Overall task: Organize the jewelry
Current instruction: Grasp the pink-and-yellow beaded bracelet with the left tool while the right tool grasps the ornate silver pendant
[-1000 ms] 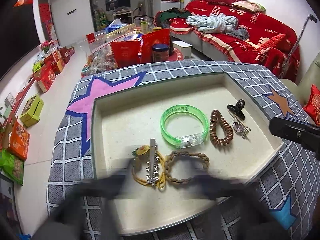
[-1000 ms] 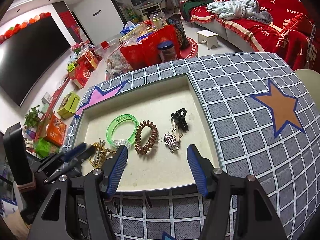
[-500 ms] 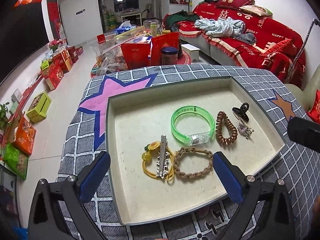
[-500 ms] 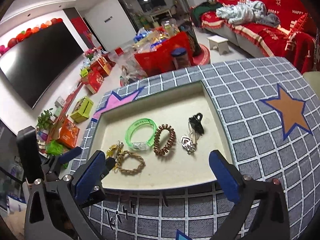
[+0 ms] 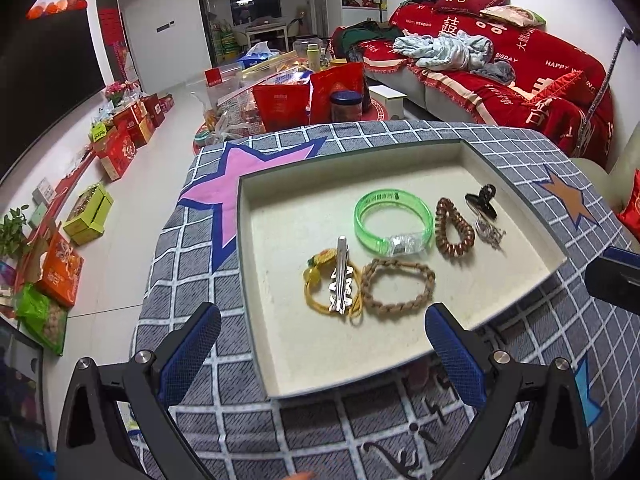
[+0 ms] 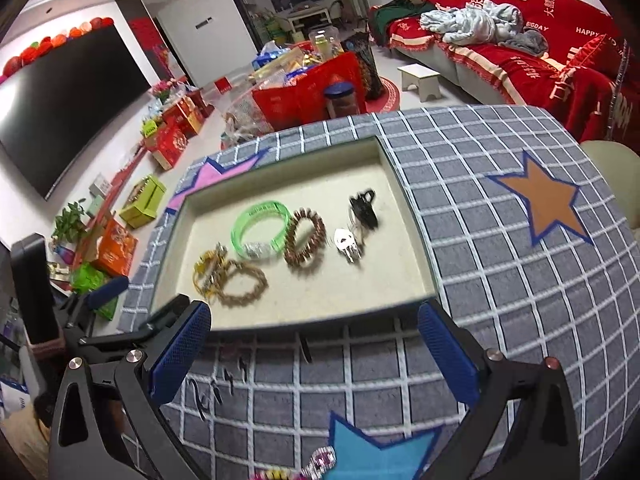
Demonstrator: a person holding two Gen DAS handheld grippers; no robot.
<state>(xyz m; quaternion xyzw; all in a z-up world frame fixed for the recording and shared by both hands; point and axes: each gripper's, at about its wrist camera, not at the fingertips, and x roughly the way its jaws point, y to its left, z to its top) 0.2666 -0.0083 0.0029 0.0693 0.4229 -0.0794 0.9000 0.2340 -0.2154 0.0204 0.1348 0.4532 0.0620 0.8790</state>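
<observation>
From my station, the left gripper (image 5: 322,350) hangs spread wide and empty over the near rim of the beige tray (image 5: 280,344). Just ahead of its fingers, left to right, lie a yellow cord bracelet (image 5: 316,292) with a silver hair clip (image 5: 341,276) across it, then a braided brown bracelet (image 5: 398,287). Farther off sit a green bangle (image 5: 394,222), a coiled brown hair tie (image 5: 454,227) and a black claw clip (image 5: 482,201). My right gripper (image 6: 314,354) is likewise released, short of the tray over the grid-patterned cloth (image 6: 500,280).
</observation>
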